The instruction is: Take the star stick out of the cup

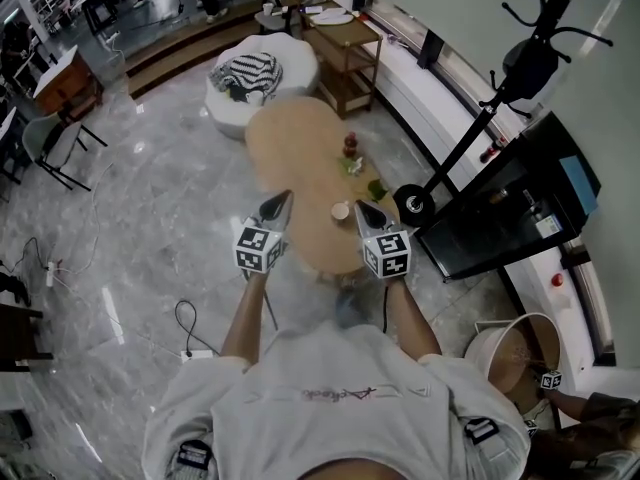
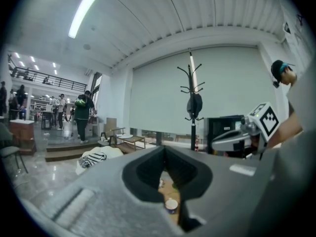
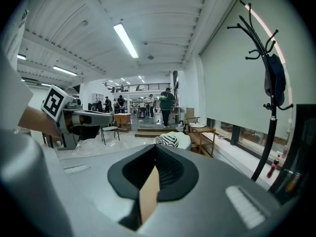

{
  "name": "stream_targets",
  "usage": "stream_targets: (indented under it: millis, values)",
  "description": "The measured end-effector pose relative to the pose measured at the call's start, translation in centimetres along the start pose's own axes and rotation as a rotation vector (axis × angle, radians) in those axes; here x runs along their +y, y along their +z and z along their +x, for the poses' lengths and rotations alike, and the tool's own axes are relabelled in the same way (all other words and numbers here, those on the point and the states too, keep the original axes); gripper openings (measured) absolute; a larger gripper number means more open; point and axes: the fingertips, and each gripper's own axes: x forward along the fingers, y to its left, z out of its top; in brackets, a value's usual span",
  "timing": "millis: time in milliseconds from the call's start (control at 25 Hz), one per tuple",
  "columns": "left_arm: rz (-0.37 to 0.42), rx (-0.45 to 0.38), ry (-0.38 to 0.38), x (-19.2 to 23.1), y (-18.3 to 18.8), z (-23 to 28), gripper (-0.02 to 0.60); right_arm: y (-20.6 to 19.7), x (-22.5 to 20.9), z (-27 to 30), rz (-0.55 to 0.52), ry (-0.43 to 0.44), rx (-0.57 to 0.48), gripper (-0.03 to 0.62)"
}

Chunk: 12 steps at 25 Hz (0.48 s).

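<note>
A small white cup (image 1: 341, 211) stands on the oval wooden table (image 1: 295, 143), near its front end; in the left gripper view the cup (image 2: 171, 205) shows through the slit under the jaws. I cannot make out a star stick. My left gripper (image 1: 286, 197) hangs over the table's left edge, left of the cup, jaws together and empty. My right gripper (image 1: 359, 207) is just right of the cup, also shut on nothing. Both are held above the table, apart from the cup. Each view shows its own shut gripper, the left (image 2: 165, 158) and the right (image 3: 156, 154).
A small red item (image 1: 350, 146) and green items (image 1: 376, 188) lie on the table beyond the cup. A black coat stand (image 1: 470, 143) and a black cabinet (image 1: 510, 208) stand to the right. A white pouf (image 1: 255, 78) and a wooden side table (image 1: 345, 43) lie beyond.
</note>
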Motion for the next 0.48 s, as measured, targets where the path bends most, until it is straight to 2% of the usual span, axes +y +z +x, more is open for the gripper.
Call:
stream_targets:
  millis: [480]
  values:
    - [-0.003, 0.007, 0.030, 1.9, 0.8, 5.4, 0.002, 0.7, -4.6, 4.2, 0.001, 0.039, 0.007, 0.005]
